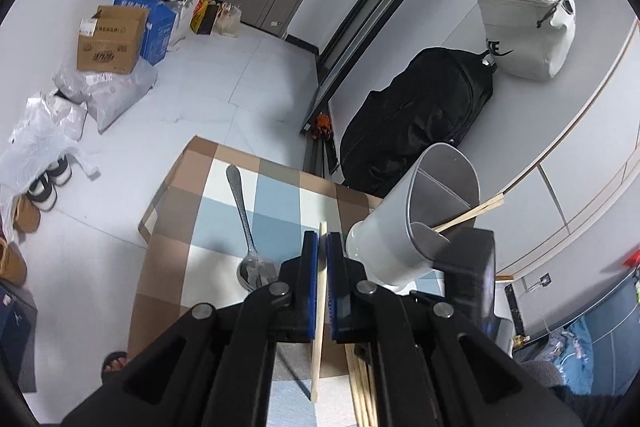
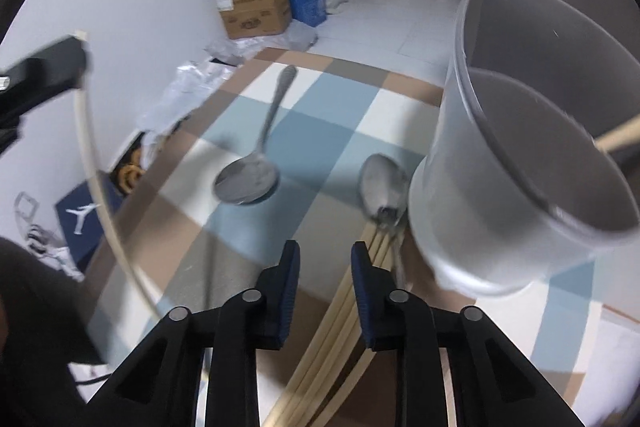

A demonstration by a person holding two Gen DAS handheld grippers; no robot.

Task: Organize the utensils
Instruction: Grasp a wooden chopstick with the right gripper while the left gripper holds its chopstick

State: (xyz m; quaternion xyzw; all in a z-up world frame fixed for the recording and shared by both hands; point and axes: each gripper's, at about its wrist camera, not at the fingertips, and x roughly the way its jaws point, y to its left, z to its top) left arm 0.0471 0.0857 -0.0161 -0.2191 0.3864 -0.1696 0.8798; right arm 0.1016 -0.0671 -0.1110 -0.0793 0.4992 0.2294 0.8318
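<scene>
- Wooden chopstick (image 1: 322, 291) was clamped between the left gripper's (image 1: 322, 247) closed jaws, above the checkered tabletop (image 1: 224, 195).
- Right gripper (image 2: 325, 255) hovered with jaws parted, gripping nothing, beside loose chopsticks (image 2: 340, 311).
- Grey divided utensil holder (image 2: 520, 163) stood nearby, one chopstick inside; two spoons (image 2: 248, 179) lay flat.

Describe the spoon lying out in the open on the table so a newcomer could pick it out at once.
Start at the low table with the checked blue, white and brown cloth, then find the grey divided utensil holder at its right. The spoon lies left of the holder on bare cloth, patterned handle pointing away. Unlike the other spoon, which rests against the holder and the loose chopsticks, it touches nothing.
</scene>
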